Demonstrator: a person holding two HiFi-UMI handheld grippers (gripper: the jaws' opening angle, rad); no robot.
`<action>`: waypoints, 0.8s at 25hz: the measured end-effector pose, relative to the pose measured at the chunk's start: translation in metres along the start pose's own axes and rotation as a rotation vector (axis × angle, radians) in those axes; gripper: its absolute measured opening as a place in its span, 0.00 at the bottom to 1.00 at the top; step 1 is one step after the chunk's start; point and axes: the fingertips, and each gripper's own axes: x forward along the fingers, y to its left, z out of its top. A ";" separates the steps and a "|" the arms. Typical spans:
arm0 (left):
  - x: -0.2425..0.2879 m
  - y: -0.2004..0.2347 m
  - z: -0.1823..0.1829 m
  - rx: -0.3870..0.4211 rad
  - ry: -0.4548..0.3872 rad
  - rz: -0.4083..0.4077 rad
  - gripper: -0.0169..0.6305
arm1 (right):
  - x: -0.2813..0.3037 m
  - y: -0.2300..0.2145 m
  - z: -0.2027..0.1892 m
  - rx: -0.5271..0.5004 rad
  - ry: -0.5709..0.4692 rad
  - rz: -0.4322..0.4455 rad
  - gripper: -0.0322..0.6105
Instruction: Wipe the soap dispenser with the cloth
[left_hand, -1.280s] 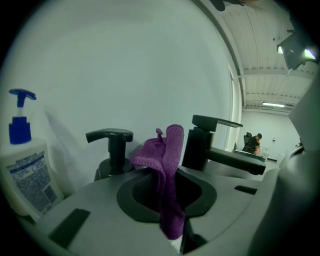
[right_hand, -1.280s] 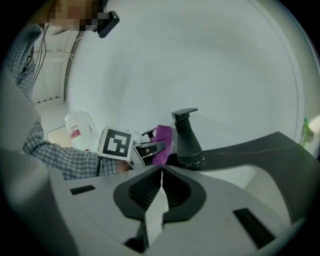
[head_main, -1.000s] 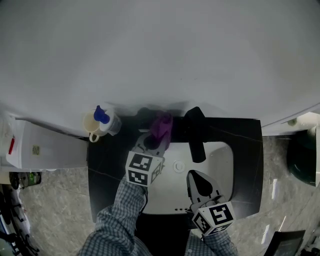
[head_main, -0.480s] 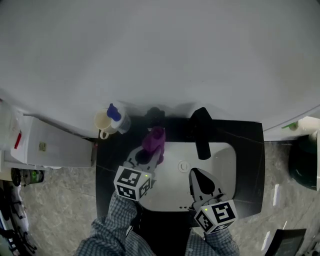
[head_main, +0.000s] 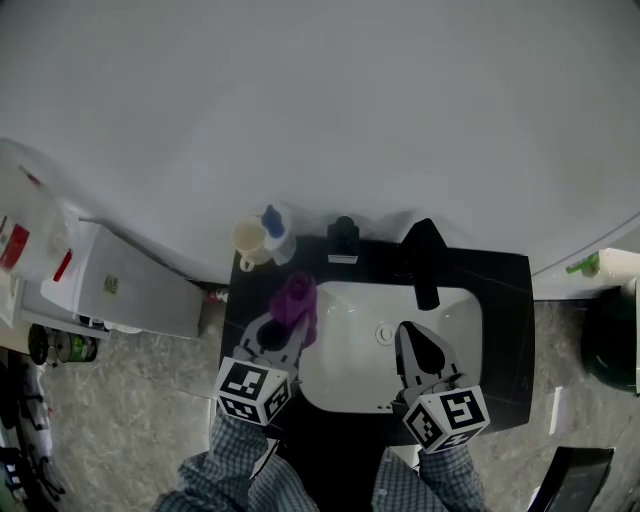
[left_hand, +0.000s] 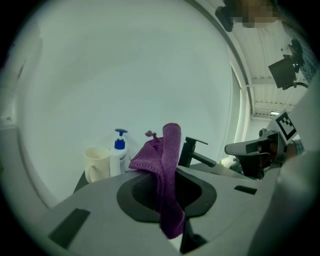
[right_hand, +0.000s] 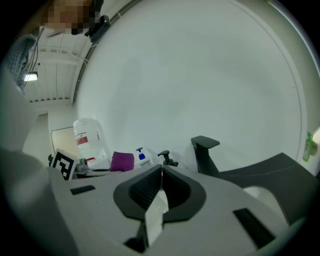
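Purple cloth (head_main: 295, 298) pinched in left gripper (head_main: 286, 324), bunched upright, likely as a wiping pad. Right gripper (head_main: 412, 336) closed, empty, idle. Black soap dispenser (head_main: 343, 240) stands apart behind.

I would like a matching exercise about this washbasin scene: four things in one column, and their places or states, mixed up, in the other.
1. purple cloth
2. cream mug
3. black soap dispenser
4. right gripper

A. shut, empty, over the basin
B. between the pump bottle and the faucet
C. in the left gripper
D. just left of the pump bottle

Pairs: 1-C, 2-D, 3-B, 4-A
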 end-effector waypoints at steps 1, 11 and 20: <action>-0.008 -0.001 0.004 0.007 -0.010 0.000 0.12 | 0.000 0.005 0.003 0.001 -0.009 0.003 0.08; -0.055 -0.010 0.012 0.040 -0.058 -0.037 0.11 | -0.015 0.050 0.002 0.006 -0.045 0.013 0.08; -0.069 -0.022 0.014 0.049 -0.085 -0.077 0.11 | -0.037 0.057 -0.011 0.011 -0.051 -0.038 0.08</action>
